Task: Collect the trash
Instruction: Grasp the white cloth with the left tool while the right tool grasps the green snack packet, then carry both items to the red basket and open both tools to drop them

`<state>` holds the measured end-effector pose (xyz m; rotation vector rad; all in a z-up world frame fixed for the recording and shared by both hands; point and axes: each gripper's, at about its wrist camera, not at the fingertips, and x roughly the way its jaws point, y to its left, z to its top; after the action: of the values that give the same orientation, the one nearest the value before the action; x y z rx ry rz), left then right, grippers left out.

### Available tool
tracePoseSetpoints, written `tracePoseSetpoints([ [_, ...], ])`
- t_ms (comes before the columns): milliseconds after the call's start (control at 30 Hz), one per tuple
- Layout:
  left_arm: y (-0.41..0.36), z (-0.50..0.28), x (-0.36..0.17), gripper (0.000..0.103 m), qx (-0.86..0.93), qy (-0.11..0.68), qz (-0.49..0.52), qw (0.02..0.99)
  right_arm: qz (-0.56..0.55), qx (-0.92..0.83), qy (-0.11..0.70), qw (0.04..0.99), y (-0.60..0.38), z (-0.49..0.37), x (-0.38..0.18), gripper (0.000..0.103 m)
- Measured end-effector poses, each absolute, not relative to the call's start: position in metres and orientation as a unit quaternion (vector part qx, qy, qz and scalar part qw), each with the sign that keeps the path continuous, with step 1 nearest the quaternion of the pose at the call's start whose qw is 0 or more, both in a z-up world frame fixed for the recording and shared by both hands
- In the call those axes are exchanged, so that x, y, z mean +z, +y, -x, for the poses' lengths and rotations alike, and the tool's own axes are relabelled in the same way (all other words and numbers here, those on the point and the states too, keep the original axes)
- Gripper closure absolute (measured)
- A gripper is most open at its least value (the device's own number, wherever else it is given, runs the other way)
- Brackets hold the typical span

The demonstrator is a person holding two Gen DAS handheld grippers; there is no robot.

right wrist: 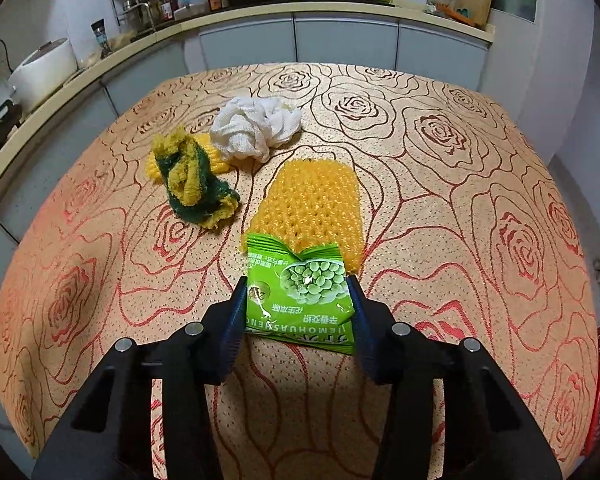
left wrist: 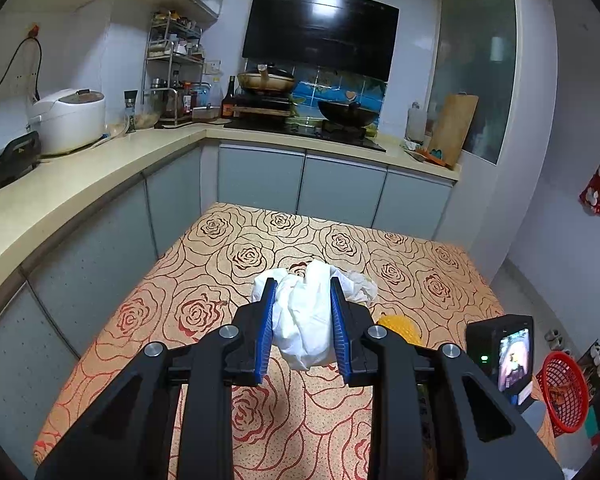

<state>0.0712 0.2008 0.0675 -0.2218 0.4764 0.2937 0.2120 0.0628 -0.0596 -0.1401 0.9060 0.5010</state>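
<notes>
Trash: crumpled white paper wad (left wrist: 304,316) is pinched in left gripper (left wrist: 303,300) above rose-patterned table (left wrist: 220,248); green pea-snack packet (right wrist: 300,296) is apparently clamped by right gripper (right wrist: 298,312). Red mesh basket (left wrist: 564,392), contents unclear, is shown fully only in left view.

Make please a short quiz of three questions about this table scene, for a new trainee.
1. True or false: the left claw is closed on a crumpled white bag.
2. What lies between the fingers of the right claw? A) a green snack packet B) a spoon C) a glass bottle
3. Fill the gap: the yellow mesh pad lies just beyond the packet, on the rose-patterned ____.

Key:
1. True.
2. A, the green snack packet.
3. Tablecloth.
</notes>
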Motion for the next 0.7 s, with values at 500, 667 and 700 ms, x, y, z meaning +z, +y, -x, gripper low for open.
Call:
tracePoseSetpoints([
  [500, 0.181, -0.074, 0.067, 0.079, 0.132, 0.231, 0.088, 0.96, 0.029, 0.241, 0.334, 0.911, 0.001, -0.179, 0.017, 0.058],
  [667, 0.173, -0.075, 0.069, 0.079, 0.125, 0.227, 0.081, 0.962, 0.016, 0.236, 0.304, 0.923, -0.025, -0.167, 0.043, 0.058],
  [700, 0.17, -0.074, 0.07, 0.079, 0.121, 0.226, 0.08, 0.963, 0.014, 0.234, 0.299, 0.925, -0.03, -0.166, 0.047, 0.058],
])
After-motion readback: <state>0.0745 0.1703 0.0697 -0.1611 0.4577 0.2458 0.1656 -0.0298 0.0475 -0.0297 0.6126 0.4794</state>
